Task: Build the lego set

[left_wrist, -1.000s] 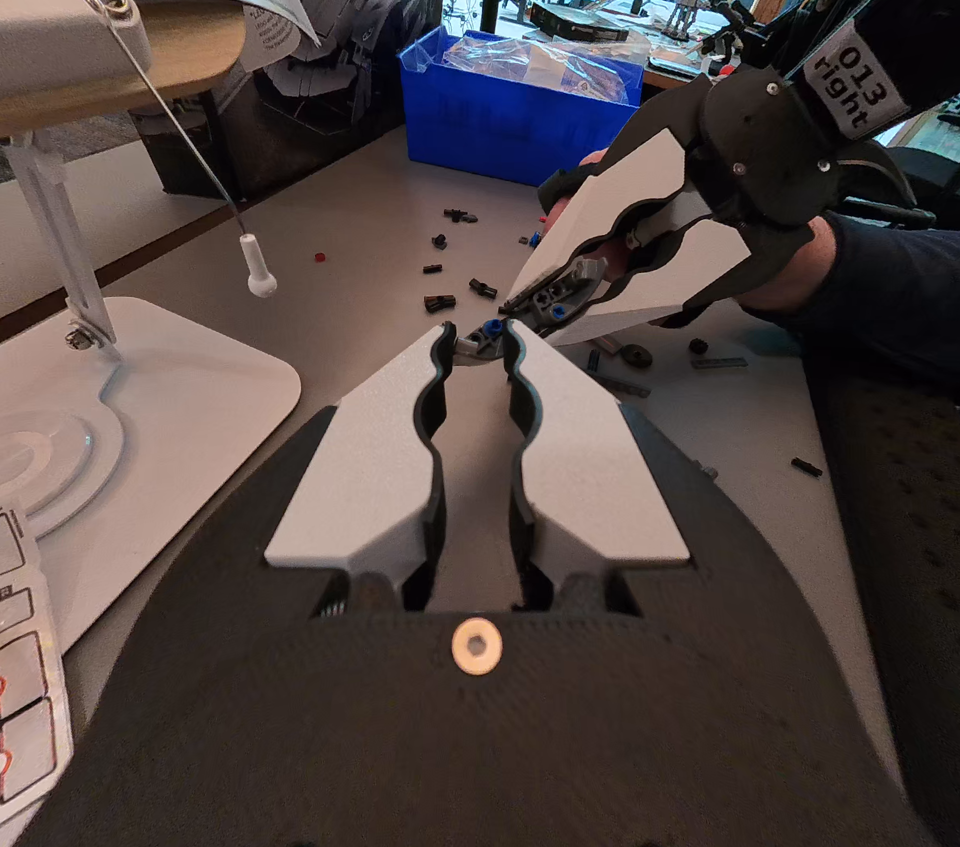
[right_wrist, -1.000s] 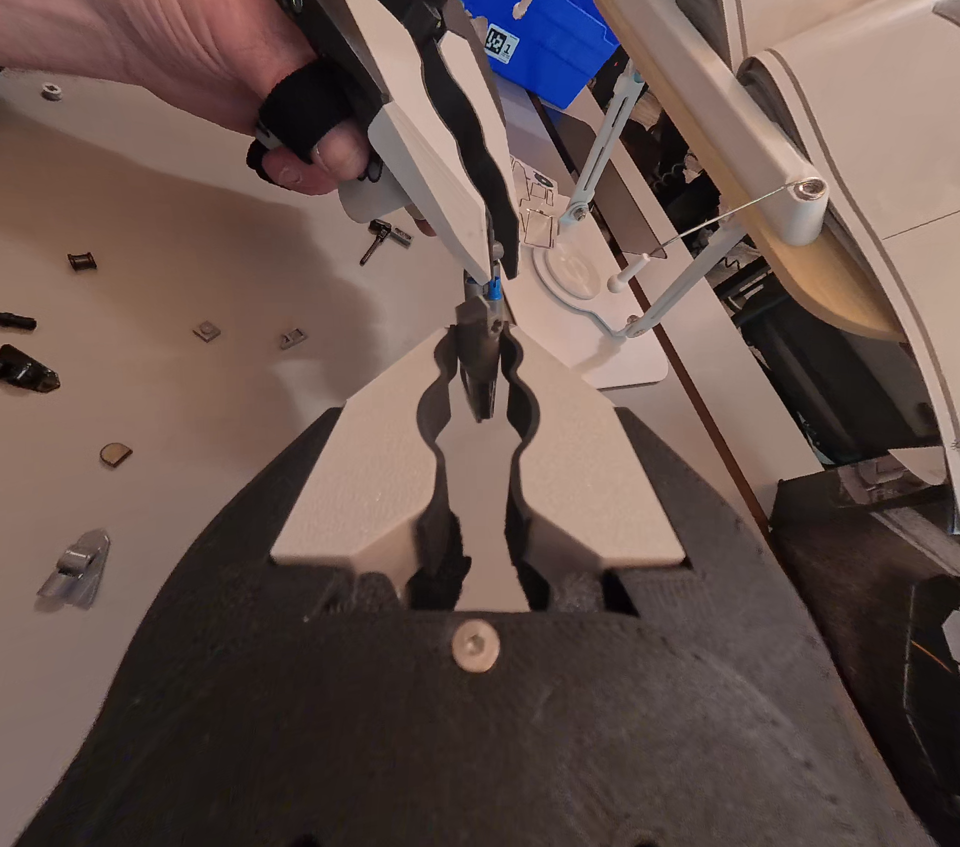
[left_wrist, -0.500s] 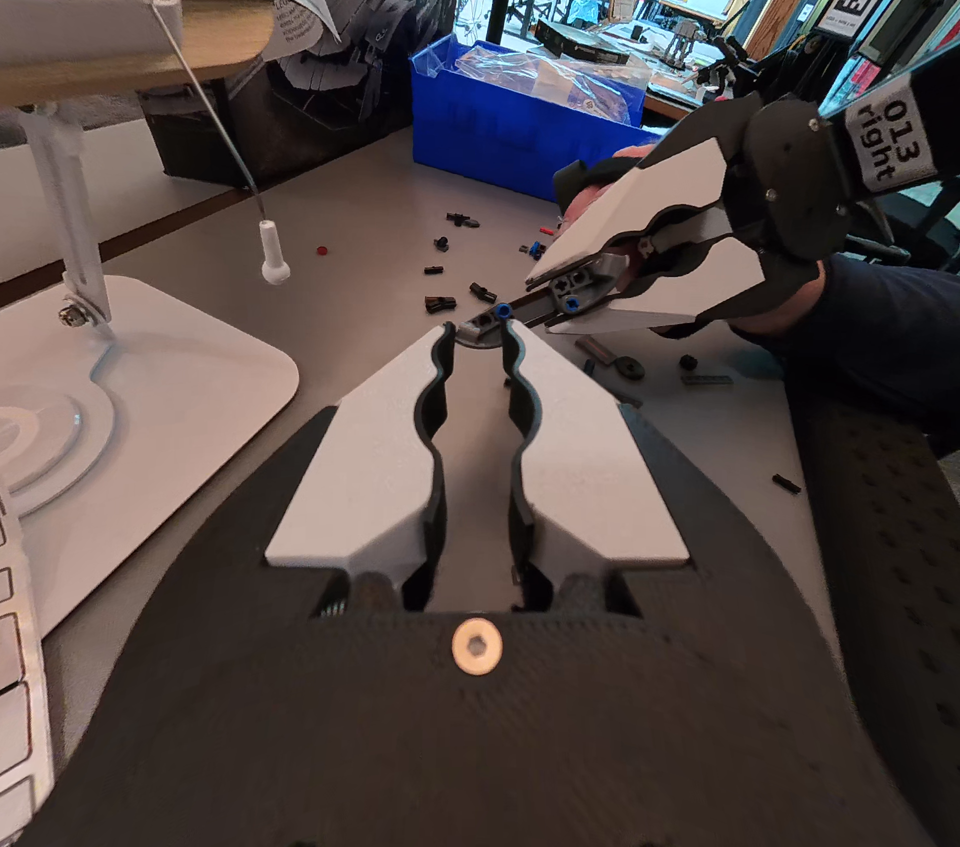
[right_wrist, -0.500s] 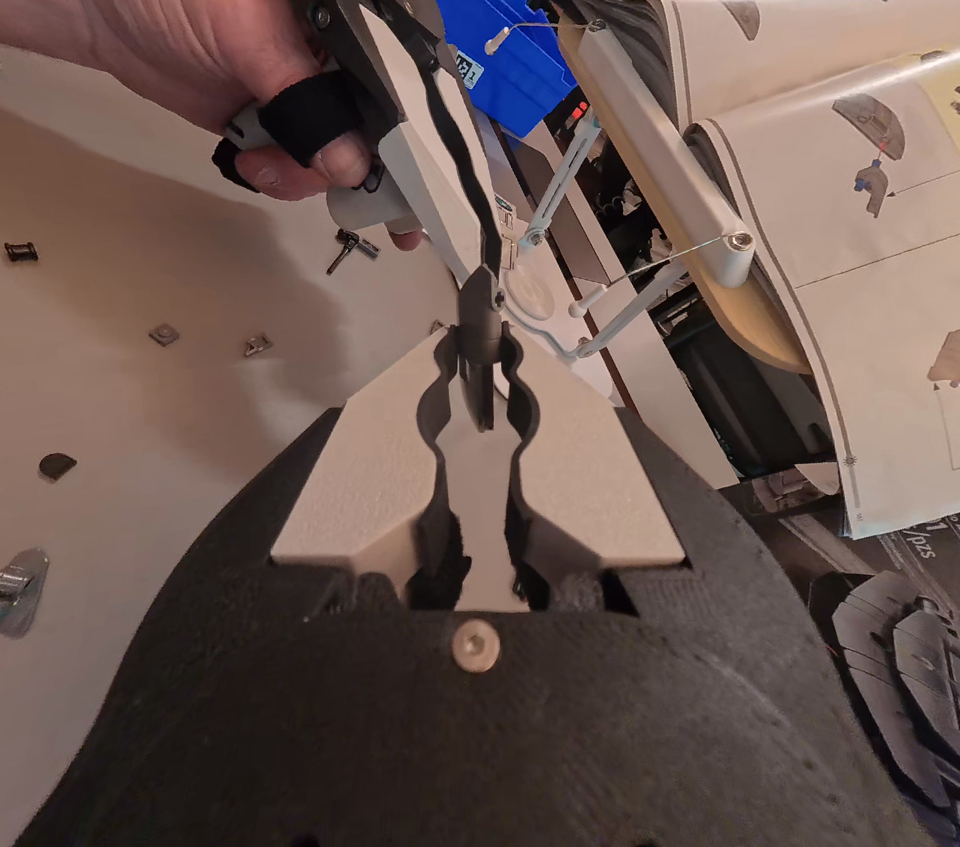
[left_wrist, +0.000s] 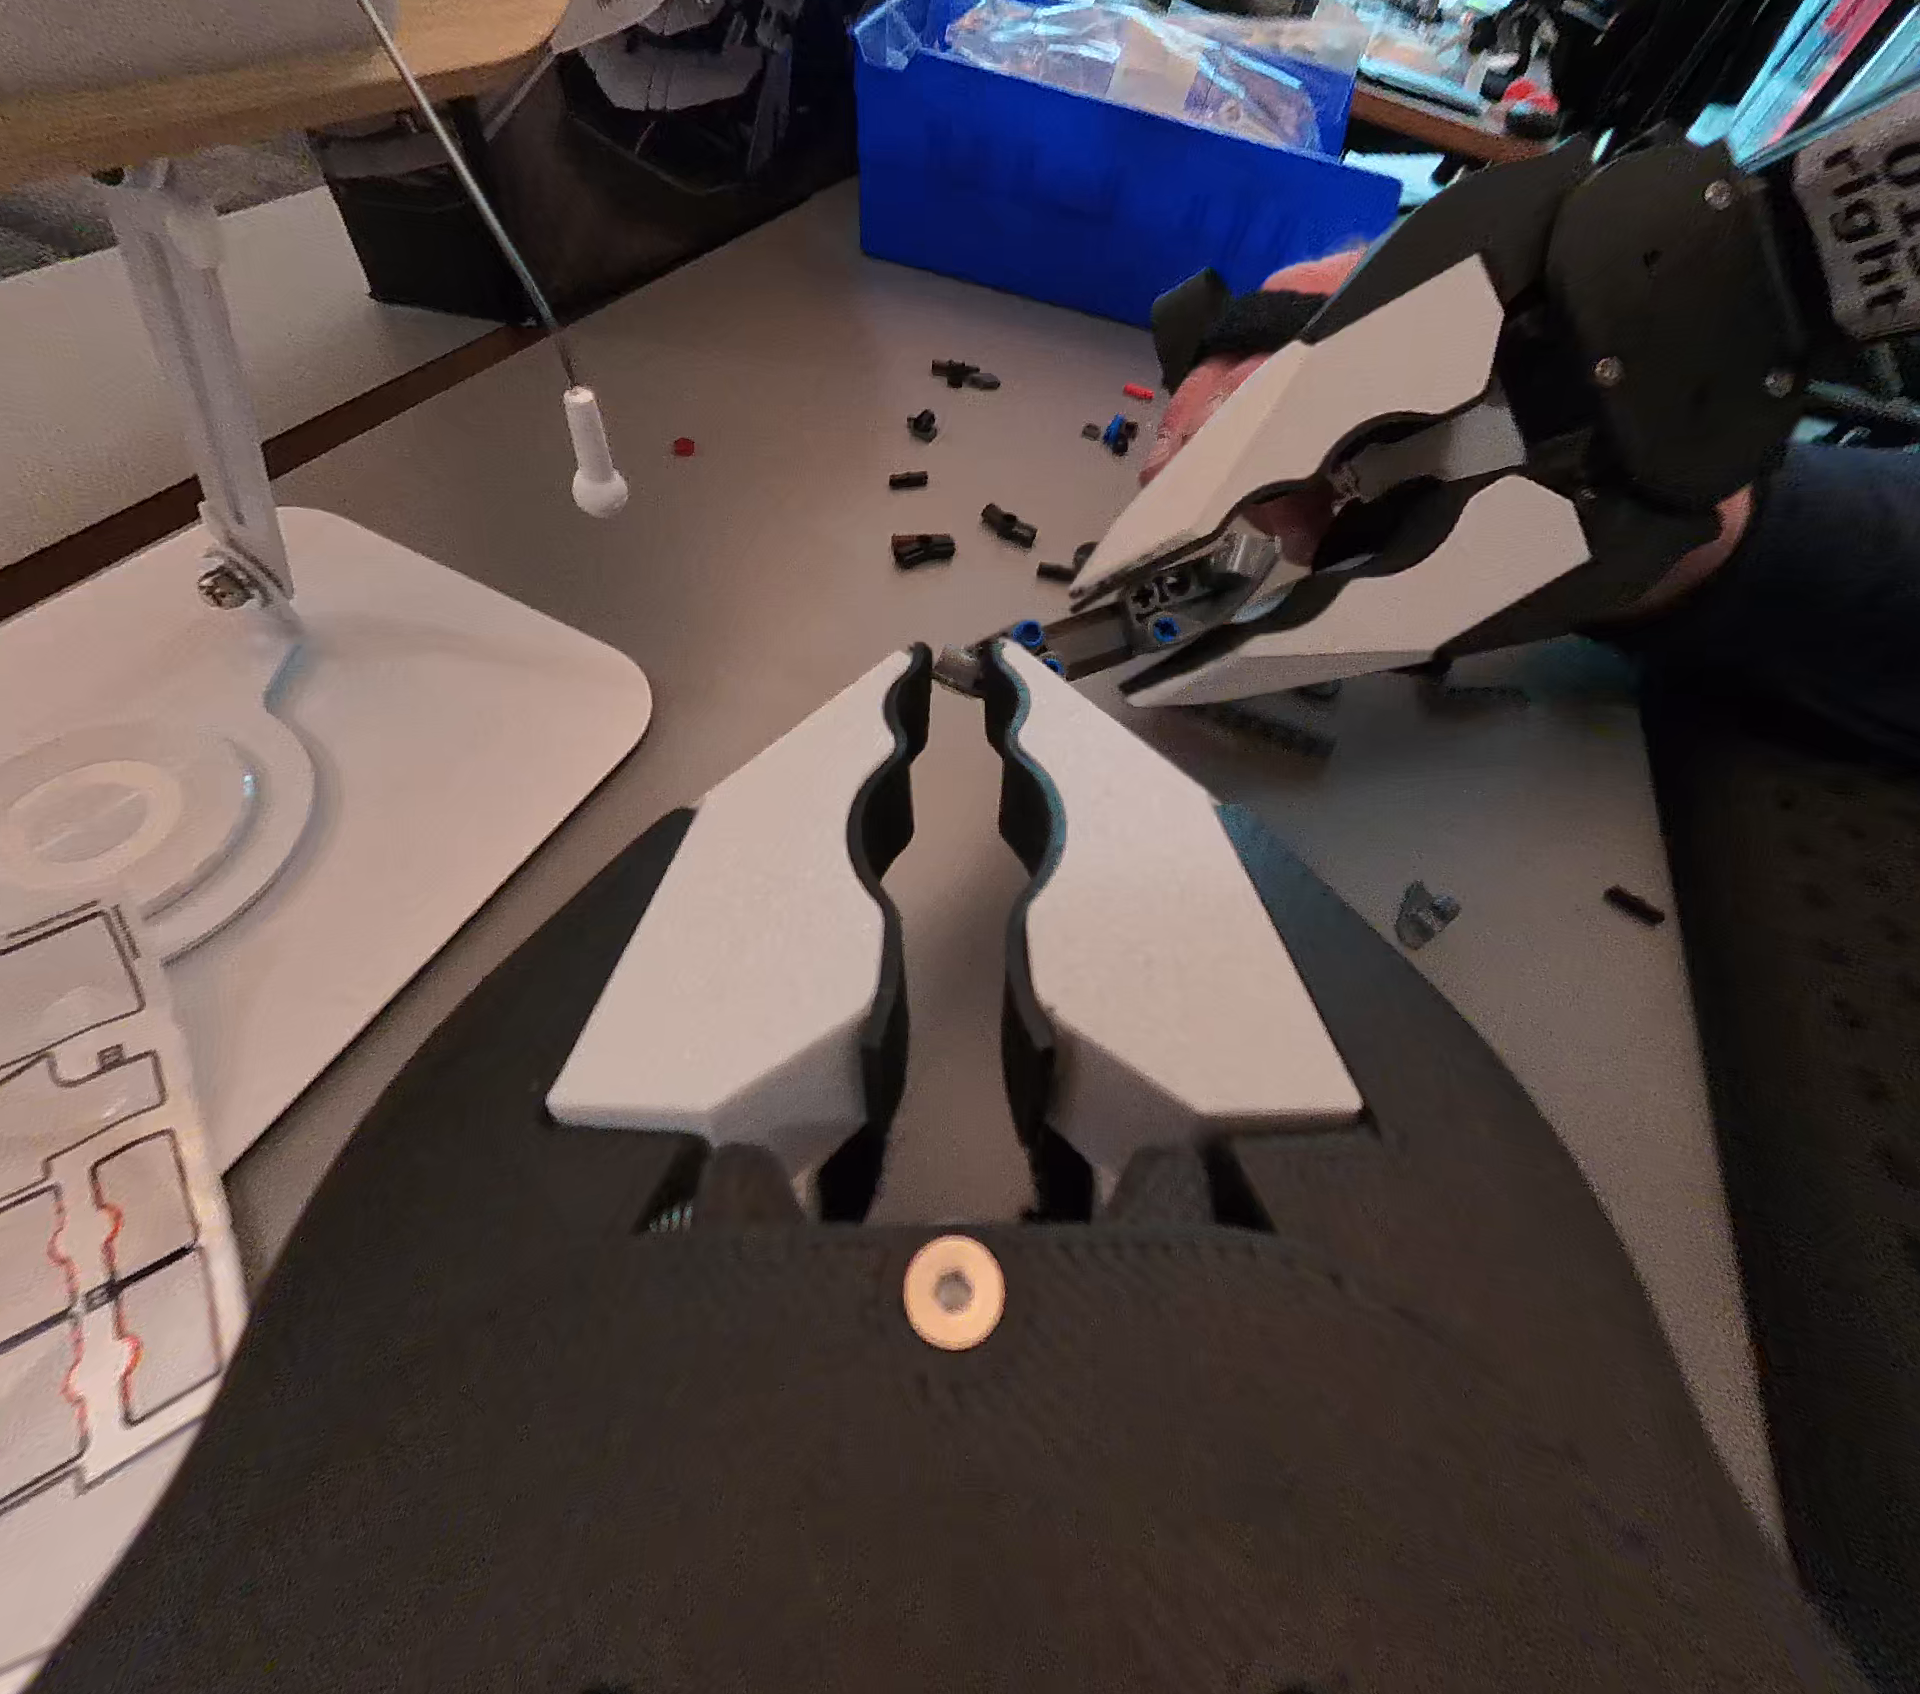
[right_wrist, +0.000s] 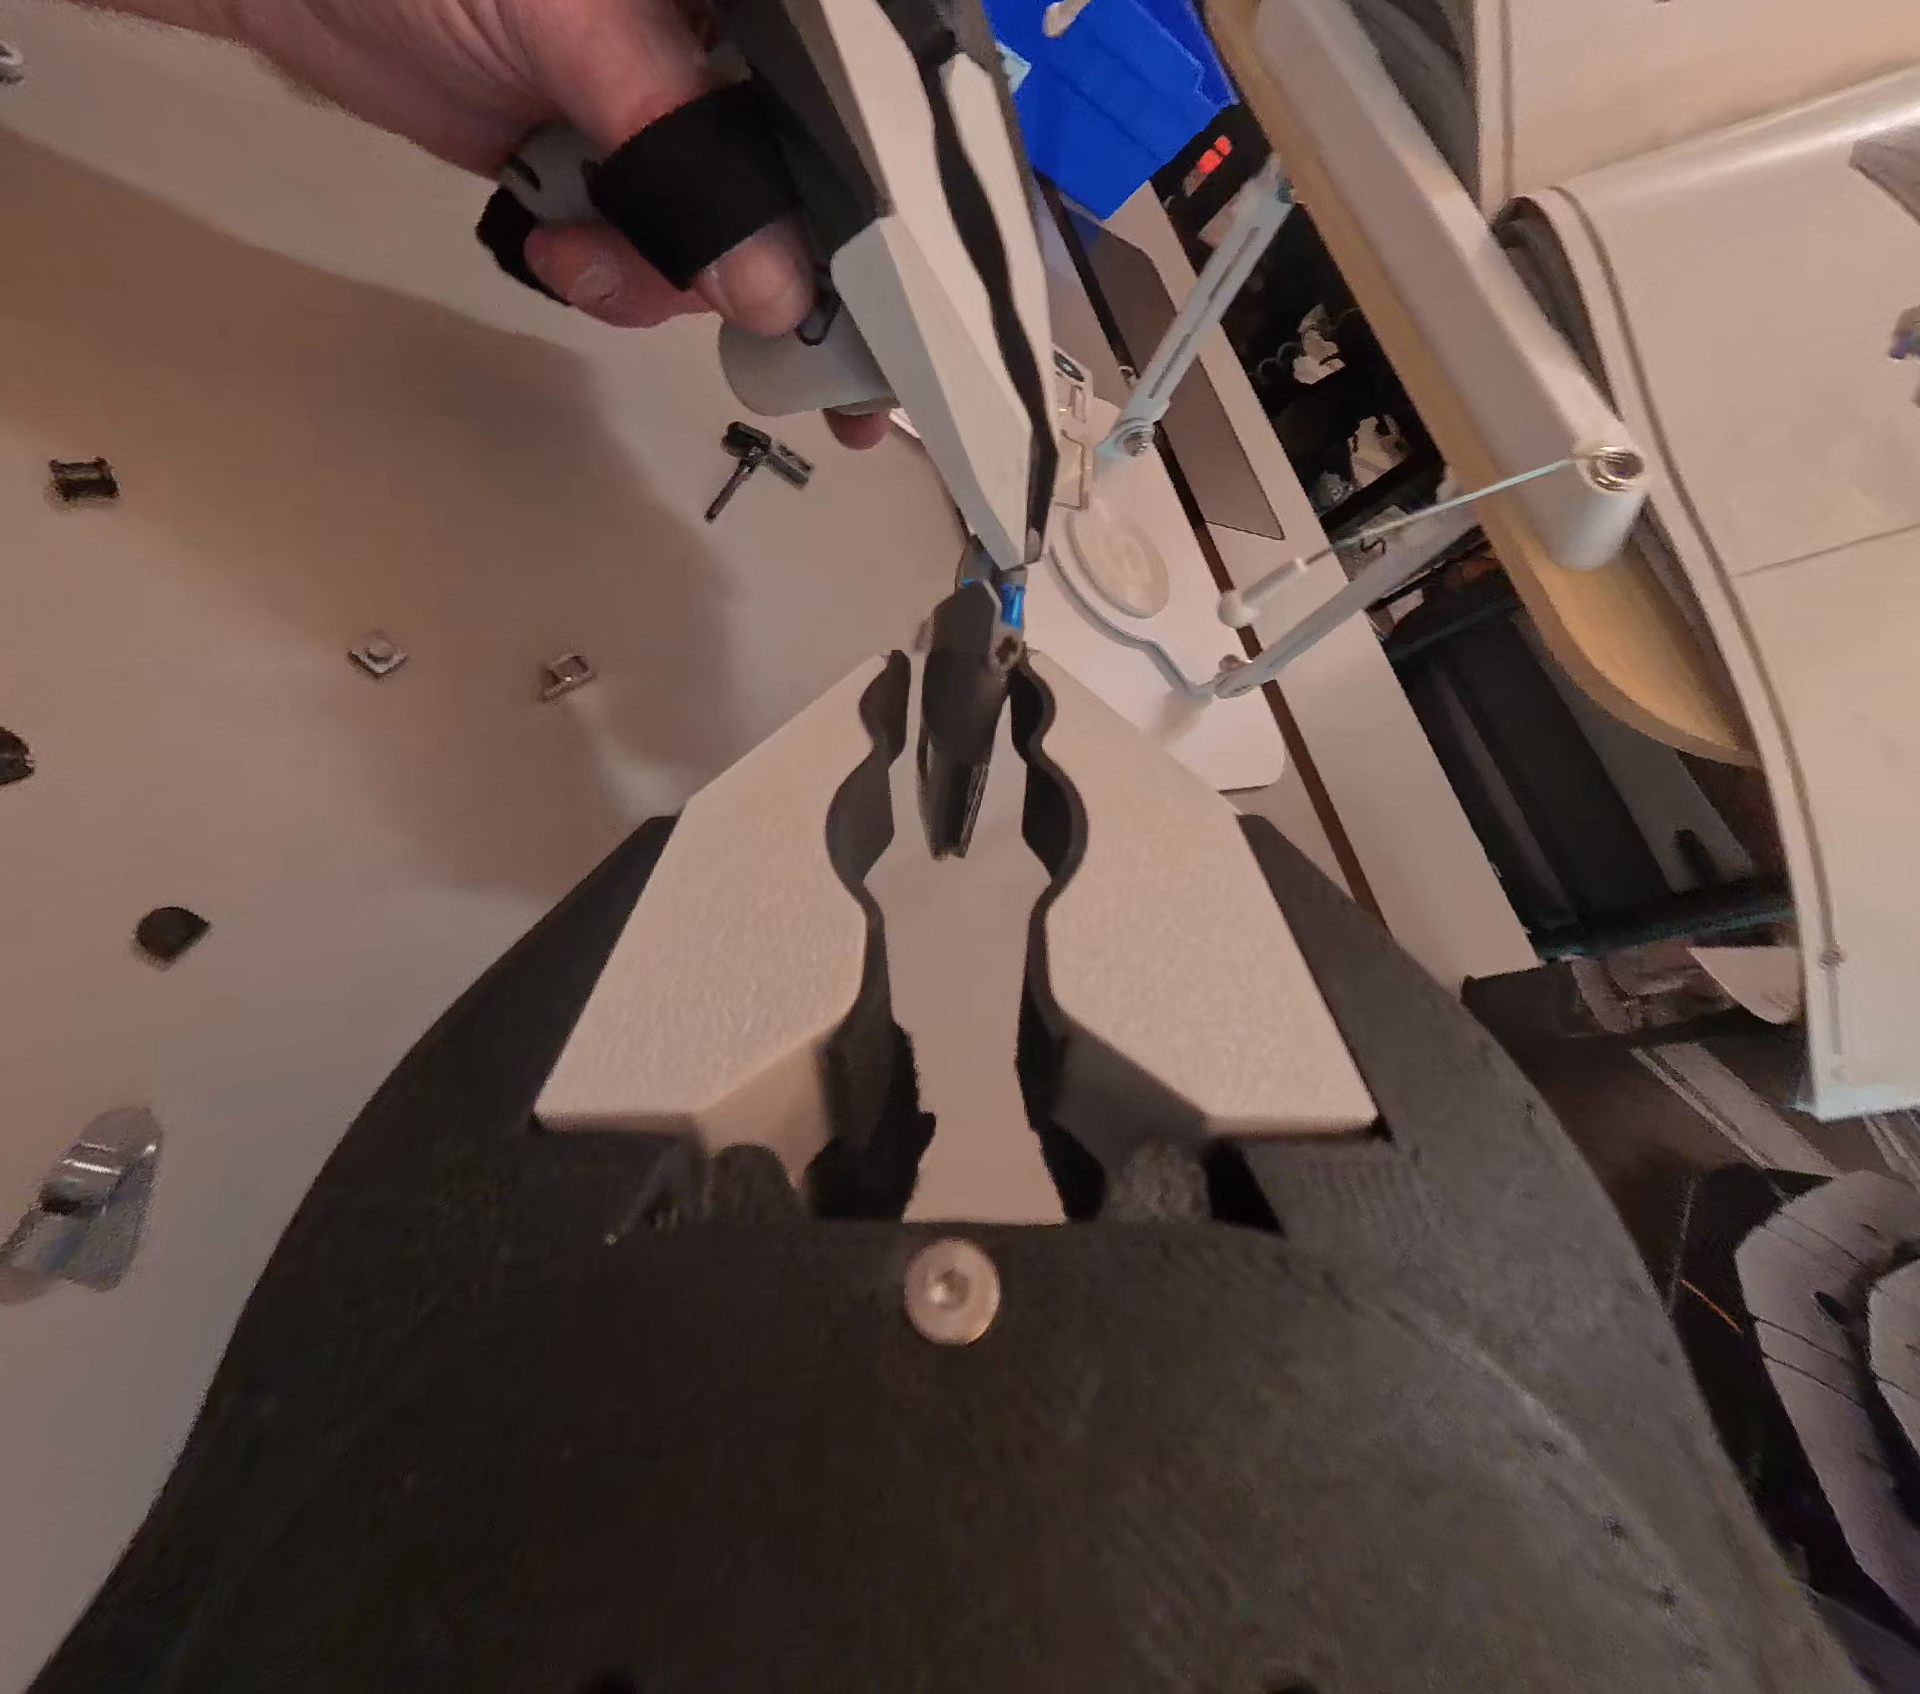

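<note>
My left gripper (left_wrist: 954, 670) is shut on a small grey Lego piece (left_wrist: 951, 674) at its very tips, just above the table. My right gripper (left_wrist: 1091, 642) comes in from the right, shut on a dark grey Lego assembly (left_wrist: 1169, 610) with blue pins (left_wrist: 1027, 632). The two tips meet, and the piece touches the assembly's end. In the right wrist view my right gripper (right_wrist: 961, 678) clamps the dark assembly (right_wrist: 961, 730). The left gripper (right_wrist: 1013, 543) points down onto its blue-pinned end (right_wrist: 1005, 602). I cannot tell whether the parts are joined.
Small black, grey and red Lego parts (left_wrist: 920, 548) lie scattered on the table, more showing in the right wrist view (right_wrist: 379, 657). A blue bin (left_wrist: 1091, 210) stands behind them. A white book stand (left_wrist: 364, 709) holds the open instruction booklet (right_wrist: 1714, 242). A black mat (left_wrist: 1818, 1073) lies at right. My left and right fingertips are right by each other.
Both grippers stay shut and tip to tip. The right gripper has tilted flatter and drawn slightly right. The blue pin between the tips, hidden half a second ago, shows again.
</note>
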### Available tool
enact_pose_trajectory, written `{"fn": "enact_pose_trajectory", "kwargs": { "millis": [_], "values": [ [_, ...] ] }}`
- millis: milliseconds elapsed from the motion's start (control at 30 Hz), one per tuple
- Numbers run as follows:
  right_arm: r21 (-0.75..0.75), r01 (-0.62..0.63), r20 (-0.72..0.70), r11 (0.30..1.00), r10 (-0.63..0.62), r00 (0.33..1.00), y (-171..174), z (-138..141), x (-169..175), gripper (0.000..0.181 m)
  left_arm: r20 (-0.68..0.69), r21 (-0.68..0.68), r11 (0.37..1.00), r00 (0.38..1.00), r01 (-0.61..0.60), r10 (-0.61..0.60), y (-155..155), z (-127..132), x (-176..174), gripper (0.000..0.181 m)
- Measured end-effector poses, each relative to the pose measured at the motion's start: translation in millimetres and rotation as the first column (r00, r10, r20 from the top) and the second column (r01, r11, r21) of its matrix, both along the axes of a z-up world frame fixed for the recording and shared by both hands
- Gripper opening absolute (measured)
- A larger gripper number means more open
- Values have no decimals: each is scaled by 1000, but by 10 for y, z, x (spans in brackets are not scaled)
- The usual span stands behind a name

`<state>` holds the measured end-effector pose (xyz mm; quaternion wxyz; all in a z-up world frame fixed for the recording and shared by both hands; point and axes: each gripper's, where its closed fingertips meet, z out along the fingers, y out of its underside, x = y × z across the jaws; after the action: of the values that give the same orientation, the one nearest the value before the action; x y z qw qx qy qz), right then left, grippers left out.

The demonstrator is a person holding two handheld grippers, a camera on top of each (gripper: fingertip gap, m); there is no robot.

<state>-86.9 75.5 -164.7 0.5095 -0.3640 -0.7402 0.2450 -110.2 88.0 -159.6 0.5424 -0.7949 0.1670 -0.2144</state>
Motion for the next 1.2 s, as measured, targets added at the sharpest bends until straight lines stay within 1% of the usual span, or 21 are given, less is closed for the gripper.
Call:
{"fn": "enact_pose_trajectory", "kwargs": {
  "millis": [167, 267, 433, 567, 767, 1200],
  "values": [
    [-20, -31, 90, 999, 33, 995, -144, -184, -30, 25, -74, -46, 999, 997, 14, -17, -57, -103, -32, 8],
    [-32, -64, 162, 997, 69, 984, -230, -316, -12, 26, -115, -88, 996, 993, 22, -32, -89, -182, -34, 8],
    [-43, -84, 214, 995, 92, 973, -277, -405, 19, 25, -163, -139, 990, 985, 30, -53, -121, -279, -12, 8],
    [-104, -98, 251, 990, 121, 960, -300, -464, 53, 25, -163, -175, 984, 985, 35, -64, -126, -356, 2, 8],
    [-134, -102, 338, 986, 142, 930, -306, -623, 118, 25, -165, -216, 974, 982, 60, -97, -101, -495, 98, 8],
    [-186, -71, 363, 980, 136, 922, -251, -657, 146, 29, -141, -192, 980, 987, 54, -82, -32, -491, 144, 8]
  ]
}}
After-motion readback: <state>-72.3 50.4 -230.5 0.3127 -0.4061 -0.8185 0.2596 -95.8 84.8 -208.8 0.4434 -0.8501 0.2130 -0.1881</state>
